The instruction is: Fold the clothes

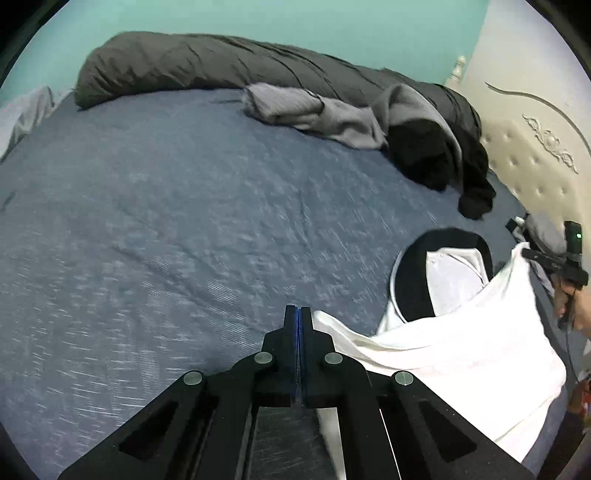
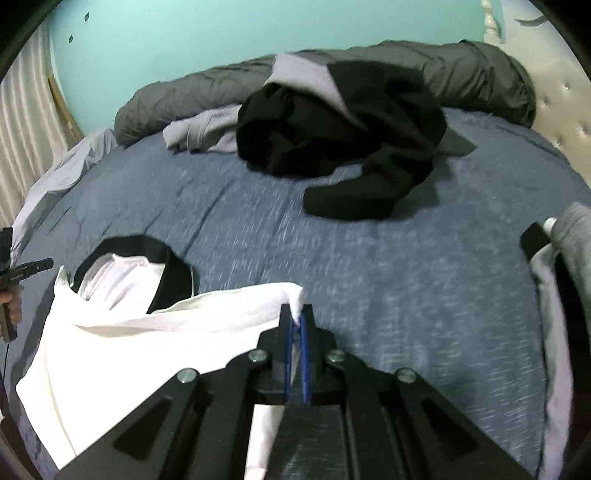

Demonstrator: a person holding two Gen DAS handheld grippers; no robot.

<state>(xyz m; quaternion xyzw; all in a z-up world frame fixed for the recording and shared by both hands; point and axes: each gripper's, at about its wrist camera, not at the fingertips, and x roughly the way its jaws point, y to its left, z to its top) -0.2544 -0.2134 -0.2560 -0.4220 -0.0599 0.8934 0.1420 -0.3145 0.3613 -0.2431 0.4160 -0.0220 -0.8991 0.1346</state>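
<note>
Two grippers: both are working one white T-shirt (image 2: pixel 122 332) with a black collar on a blue bedsheet (image 1: pixel 166 221).
Left gripper (image 1: pixel 299 314): jaws are sitting pressed together, blue pads touching; white cloth is running beside and beneath the fingers, but whether any is pinched the left view is not showing.
Right gripper (image 2: pixel 297 317): jaws are clamping a corner of the white T-shirt between the blue pads, the fabric bunching at the tips.
Task garment: it is lying at the near edge of the bed, its near hem raised off the sheet and folding over the body, collar pointing towards the far side.
Surroundings: a black garment (image 2: pixel 343 147) and a grey garment (image 1: pixel 314 110) are lying heaped beyond, well apart from the shirt; a dark grey rolled duvet (image 1: pixel 203 62) is lining the far edge against a turquoise wall (image 2: pixel 221 29).
Obstructions: open sheet is lying between shirt and heap.
Left view only: a cream tufted headboard (image 1: pixel 535 147).
Right view only: a grey and black garment (image 2: pixel 569 258) is hanging at the right edge; a pale curtain (image 2: pixel 26 122) is showing at left.
</note>
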